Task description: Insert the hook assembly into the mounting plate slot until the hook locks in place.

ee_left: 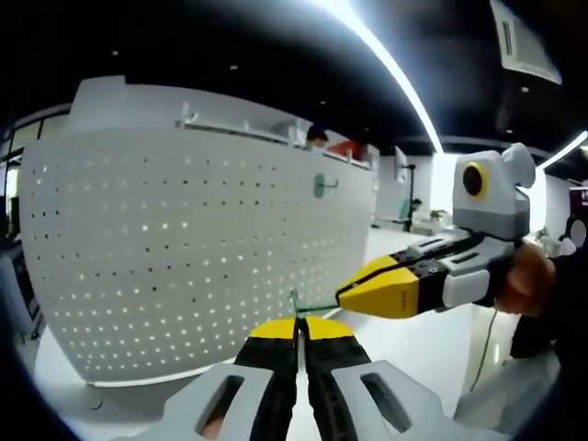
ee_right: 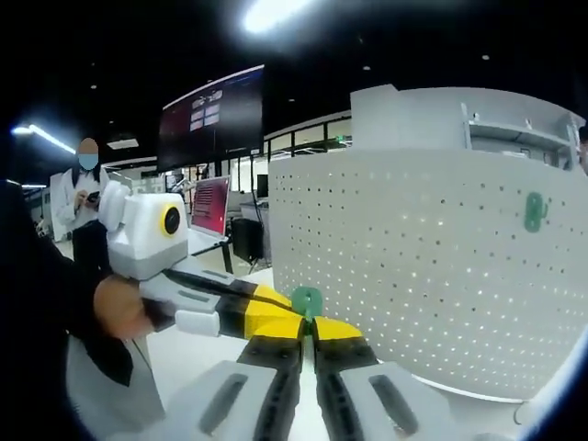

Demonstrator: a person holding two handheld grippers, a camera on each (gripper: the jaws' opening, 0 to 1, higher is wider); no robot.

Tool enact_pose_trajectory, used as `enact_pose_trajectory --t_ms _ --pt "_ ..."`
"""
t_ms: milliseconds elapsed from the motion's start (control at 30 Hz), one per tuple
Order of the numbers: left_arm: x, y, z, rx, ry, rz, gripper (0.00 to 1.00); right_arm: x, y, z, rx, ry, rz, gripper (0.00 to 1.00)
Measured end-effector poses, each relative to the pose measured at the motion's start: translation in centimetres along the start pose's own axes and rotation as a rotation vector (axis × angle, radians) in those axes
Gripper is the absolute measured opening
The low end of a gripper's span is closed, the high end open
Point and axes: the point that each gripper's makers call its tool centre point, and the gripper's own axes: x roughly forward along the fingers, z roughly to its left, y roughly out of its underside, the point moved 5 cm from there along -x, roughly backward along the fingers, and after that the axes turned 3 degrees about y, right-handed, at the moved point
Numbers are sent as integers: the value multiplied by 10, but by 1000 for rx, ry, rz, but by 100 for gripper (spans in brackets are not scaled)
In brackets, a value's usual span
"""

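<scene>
Green hook (ee_right: 307, 300) held before white pegboard (ee_right: 432, 266), dim office, ceiling light strip (ee_left: 390, 64)

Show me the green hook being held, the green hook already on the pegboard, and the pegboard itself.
held green hook (ee_right: 307, 300), right gripper view, its rounded plate
mounted green hook (ee_left: 320, 186), left gripper view, its plate
pegboard (ee_left: 184, 248), left gripper view, bare perforated face

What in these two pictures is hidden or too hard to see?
- Green hook, left gripper view: thin wire, its ends sit between both grippers' tips, so its full shape is hidden.
- Same hook, right gripper view: only a green end shows above the jaws; the rest is covered.
- Second green hook on the pegboard: too small to see how it is fixed.
- Pegboard's bottom edge, right gripper view: behind the right gripper.
</scene>
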Motion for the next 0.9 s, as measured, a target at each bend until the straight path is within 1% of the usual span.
enact_pose_trajectory --t_ms 300,567,900 --pt "0 -1 -2 -6 6 -6 1 4 2 1 -33 7 16 0" --pt "1 -1 -5 -5 18 0 1 6 2 0 -47 8 19 0" --pt "2 -1 -7 -8 24 3 1 4 3 1 -109 16 29 1"
